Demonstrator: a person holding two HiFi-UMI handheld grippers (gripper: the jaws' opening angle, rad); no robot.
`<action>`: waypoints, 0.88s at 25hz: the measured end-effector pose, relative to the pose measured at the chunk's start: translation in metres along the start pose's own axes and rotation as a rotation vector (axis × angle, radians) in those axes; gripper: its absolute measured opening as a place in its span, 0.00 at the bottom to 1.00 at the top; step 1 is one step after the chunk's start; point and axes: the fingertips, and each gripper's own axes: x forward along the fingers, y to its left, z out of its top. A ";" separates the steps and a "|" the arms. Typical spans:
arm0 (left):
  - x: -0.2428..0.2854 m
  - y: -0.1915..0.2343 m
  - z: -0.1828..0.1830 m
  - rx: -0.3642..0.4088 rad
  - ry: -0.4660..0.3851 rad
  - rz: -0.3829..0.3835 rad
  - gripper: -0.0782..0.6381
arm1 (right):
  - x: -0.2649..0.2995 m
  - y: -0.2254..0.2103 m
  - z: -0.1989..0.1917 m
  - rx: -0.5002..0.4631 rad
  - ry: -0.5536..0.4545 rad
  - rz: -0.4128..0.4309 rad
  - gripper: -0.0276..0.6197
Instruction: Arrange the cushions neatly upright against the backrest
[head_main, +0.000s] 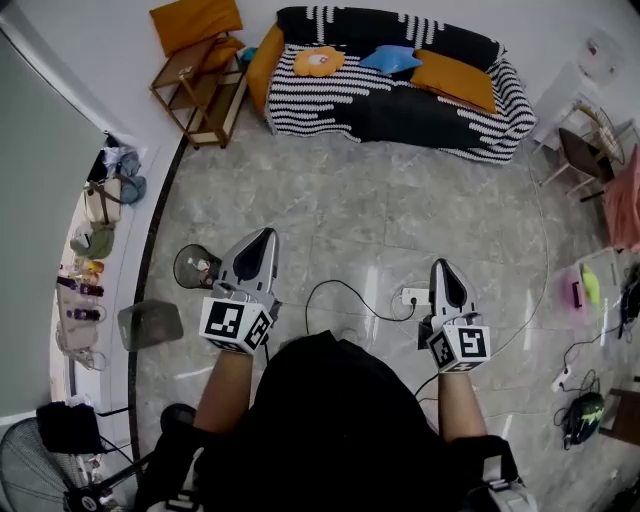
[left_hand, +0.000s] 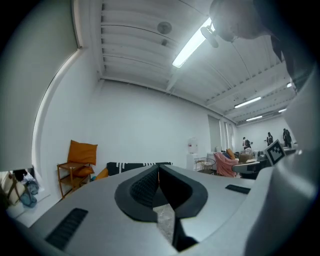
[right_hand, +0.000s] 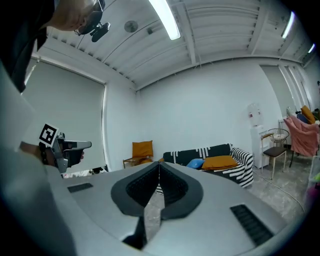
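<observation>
A black-and-white striped sofa (head_main: 400, 95) stands across the room against the far wall. On its seat lie an orange round cushion (head_main: 319, 62), a blue cushion (head_main: 391, 59) and a large orange cushion (head_main: 455, 80). Another orange cushion (head_main: 262, 66) leans at the sofa's left end. My left gripper (head_main: 262, 238) and right gripper (head_main: 441, 266) are both shut and empty, held in front of my body far from the sofa. The right gripper view shows the sofa (right_hand: 227, 154) with the blue cushion (right_hand: 195, 163) and the orange cushion (right_hand: 220, 161).
A wooden rack (head_main: 198, 88) with an orange cushion (head_main: 195, 22) on top stands left of the sofa. A power strip (head_main: 414, 296) and cables lie on the tiled floor between my hands. A fan (head_main: 193, 266), chairs (head_main: 585, 155) and clutter line the room's sides.
</observation>
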 end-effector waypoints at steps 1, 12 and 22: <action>0.005 -0.006 0.001 0.022 0.000 -0.002 0.14 | 0.001 -0.003 0.000 0.000 0.008 0.011 0.09; 0.031 -0.039 -0.008 0.029 0.055 -0.041 0.14 | 0.002 -0.012 0.000 0.053 -0.026 0.048 0.09; 0.085 0.001 -0.011 -0.018 0.035 -0.023 0.43 | 0.074 -0.012 0.012 0.012 -0.046 0.036 0.42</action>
